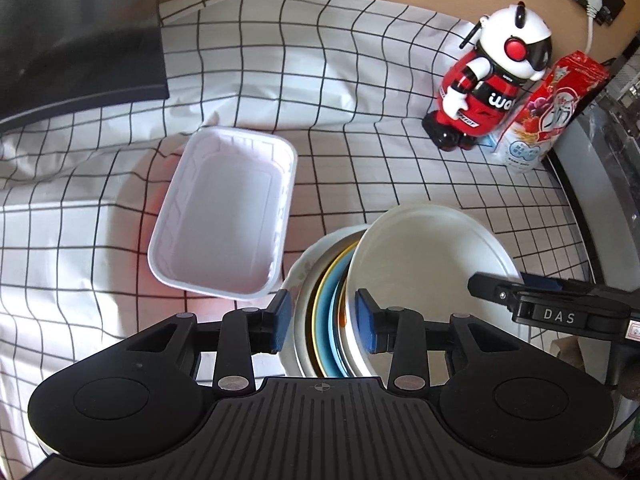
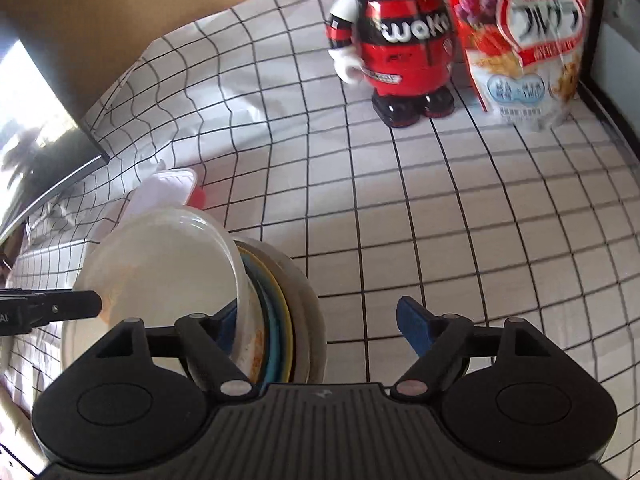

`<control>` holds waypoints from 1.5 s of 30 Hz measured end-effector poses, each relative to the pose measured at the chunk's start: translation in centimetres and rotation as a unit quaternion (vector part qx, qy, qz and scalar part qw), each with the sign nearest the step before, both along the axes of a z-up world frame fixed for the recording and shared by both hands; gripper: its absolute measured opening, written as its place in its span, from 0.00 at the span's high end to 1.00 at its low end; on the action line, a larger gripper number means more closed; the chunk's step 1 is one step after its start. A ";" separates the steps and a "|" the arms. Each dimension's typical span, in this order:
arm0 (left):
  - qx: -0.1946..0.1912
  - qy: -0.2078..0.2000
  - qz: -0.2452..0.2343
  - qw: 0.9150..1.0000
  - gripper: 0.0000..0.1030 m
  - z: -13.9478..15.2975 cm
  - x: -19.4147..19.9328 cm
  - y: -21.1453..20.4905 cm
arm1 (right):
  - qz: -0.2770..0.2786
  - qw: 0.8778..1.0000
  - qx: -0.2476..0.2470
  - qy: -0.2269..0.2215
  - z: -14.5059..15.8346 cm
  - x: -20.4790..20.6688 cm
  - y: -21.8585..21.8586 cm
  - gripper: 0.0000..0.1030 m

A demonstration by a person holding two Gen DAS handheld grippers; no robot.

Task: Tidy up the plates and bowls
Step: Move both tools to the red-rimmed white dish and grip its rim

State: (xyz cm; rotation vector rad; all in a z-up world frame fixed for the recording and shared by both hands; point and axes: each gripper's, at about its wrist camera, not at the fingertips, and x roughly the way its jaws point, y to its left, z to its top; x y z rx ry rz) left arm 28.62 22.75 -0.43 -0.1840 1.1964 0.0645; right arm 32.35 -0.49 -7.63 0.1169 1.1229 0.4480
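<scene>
On the checked cloth [image 1: 100, 240], left wrist view, going left to right. Dark slab [image 1: 72, 32] at 10 o'clock, lying flat on the cloth. White tray [image 1: 224, 216] near centre, rectangular, empty, with a red tint showing under it. Stack [image 1: 328, 304] at 5 o'clock of the tray, just beside it: plates and bowls standing on edge, packed face to face. From the left, a pale flowered plate, a yellow rim, a blue one, a bit of orange, then a big white bowl [image 1: 420, 256] leaning at the right end.

Left gripper [image 1: 322, 320] straddles the stack from above, one blue pad at each side. Pads sit at the outer faces, but I cannot tell if they press or only bracket; jaws partway apart. Toy robot [image 1: 492, 76] and cereal bag [image 1: 552, 108] at 2 o'clock, well apart from the dishes.

Right wrist view: the bowl at 9 o'clock, a tong tip of the left gripper entering from the left edge in front of it. Right gripper [image 2: 316, 328] has its jaws wide apart; left pad sits low against the bowl's side, right pad hangs over bare cloth, nothing clamped.

Judgement: well along. Dishes look gathered into one group already, none loose on the cloth. Left to do, likely: settle the leaning bowl, and perhaps move the set somewhere. Whether the tray is the destination is unclear.
</scene>
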 end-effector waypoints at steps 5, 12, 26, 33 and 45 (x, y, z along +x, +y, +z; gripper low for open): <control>-0.066 -0.020 0.014 0.998 0.66 1.6 -0.7 2.5 | 0.052 0.998 -0.007 -0.028 3.1 0.1 1.7 0.23; -0.075 -0.066 0.083 0.992 0.66 4.3 -1.5 8.7 | 0.100 0.993 -0.030 -0.056 9.0 1.6 6.7 0.19; -0.008 0.030 0.078 0.996 0.66 -4.6 6.8 14.0 | 0.069 0.971 -0.076 0.215 -0.8 11.4 21.1 0.49; -0.015 0.070 0.065 0.995 0.69 -8.6 8.3 14.5 | 0.052 0.959 -0.110 0.254 -5.7 13.0 23.7 0.62; -0.027 0.008 0.078 0.997 0.75 -2.4 6.9 12.5 | 0.088 0.974 -0.014 0.209 -0.2 11.2 20.9 0.78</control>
